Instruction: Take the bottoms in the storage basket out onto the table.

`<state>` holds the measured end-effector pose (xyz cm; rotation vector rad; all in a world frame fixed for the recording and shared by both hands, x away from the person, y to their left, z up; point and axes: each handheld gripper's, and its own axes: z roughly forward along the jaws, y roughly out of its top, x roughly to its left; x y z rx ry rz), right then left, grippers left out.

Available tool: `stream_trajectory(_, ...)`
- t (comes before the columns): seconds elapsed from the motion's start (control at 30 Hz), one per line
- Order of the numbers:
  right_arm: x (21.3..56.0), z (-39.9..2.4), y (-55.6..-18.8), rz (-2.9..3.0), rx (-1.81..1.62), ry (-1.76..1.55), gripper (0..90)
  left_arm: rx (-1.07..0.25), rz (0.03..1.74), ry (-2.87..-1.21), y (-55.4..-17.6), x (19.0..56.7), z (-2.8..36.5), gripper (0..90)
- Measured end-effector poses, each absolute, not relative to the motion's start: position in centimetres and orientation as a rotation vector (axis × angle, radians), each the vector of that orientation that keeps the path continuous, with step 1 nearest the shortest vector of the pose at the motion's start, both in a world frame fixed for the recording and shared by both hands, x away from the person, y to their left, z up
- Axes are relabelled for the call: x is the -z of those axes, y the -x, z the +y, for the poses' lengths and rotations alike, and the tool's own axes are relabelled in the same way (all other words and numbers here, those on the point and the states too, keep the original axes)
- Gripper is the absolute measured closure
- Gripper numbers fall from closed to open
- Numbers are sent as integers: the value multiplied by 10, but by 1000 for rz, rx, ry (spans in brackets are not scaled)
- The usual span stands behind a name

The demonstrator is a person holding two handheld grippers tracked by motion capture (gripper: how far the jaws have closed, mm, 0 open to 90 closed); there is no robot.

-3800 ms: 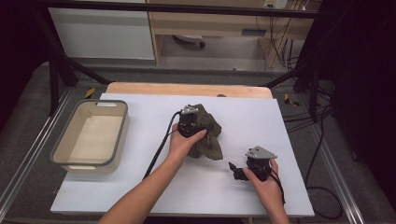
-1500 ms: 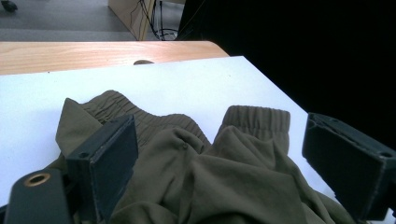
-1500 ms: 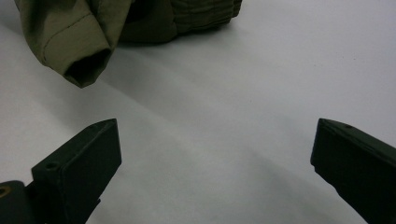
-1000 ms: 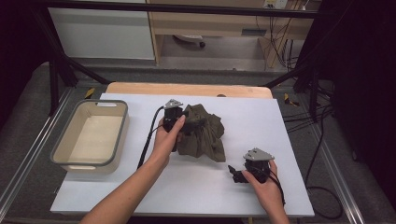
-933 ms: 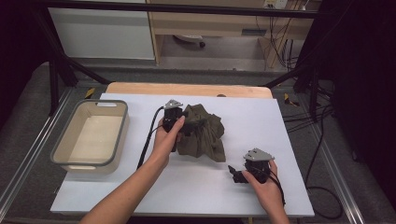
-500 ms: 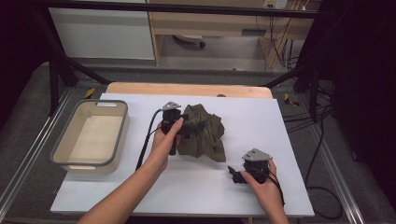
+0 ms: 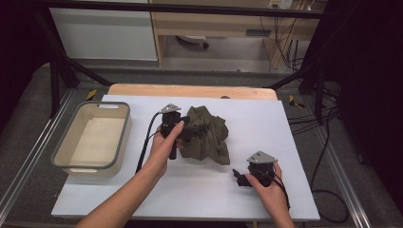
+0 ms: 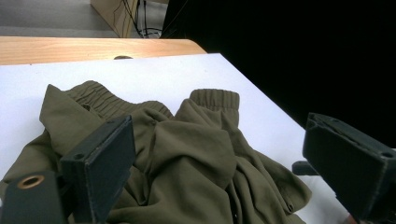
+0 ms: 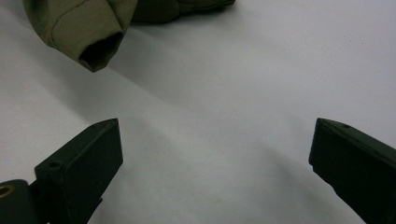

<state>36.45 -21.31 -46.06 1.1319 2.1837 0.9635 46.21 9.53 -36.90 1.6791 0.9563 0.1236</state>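
While the olive-green garment (image 7: pixel 206 137) lies crumpled near the middle of the white table (image 7: pixel 266 114), the left gripper (image 7: pixel 192 130) sits at its left edge with jaws spread wide above the folds, gripping nothing. Well apart, near the front right, the right gripper (image 7: pixel 237 176) rests with jaws parted over bare surface. A grey-rimmed bin (image 7: pixel 62 156) stands at the left.

High view overhead facing forward, gripper views close, sharing olive garment (image 7: pixel 206 137)

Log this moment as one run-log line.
left gripper: open, over olive trousers | right gripper: open, on white tabletop, apart from trousers | bin: empty
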Motion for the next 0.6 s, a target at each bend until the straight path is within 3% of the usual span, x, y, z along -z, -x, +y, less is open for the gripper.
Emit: stream_trajectory(0.6,461,-213,-364,2180,-962,-1142,33,-125,946,-1671,-460,362,106,90)
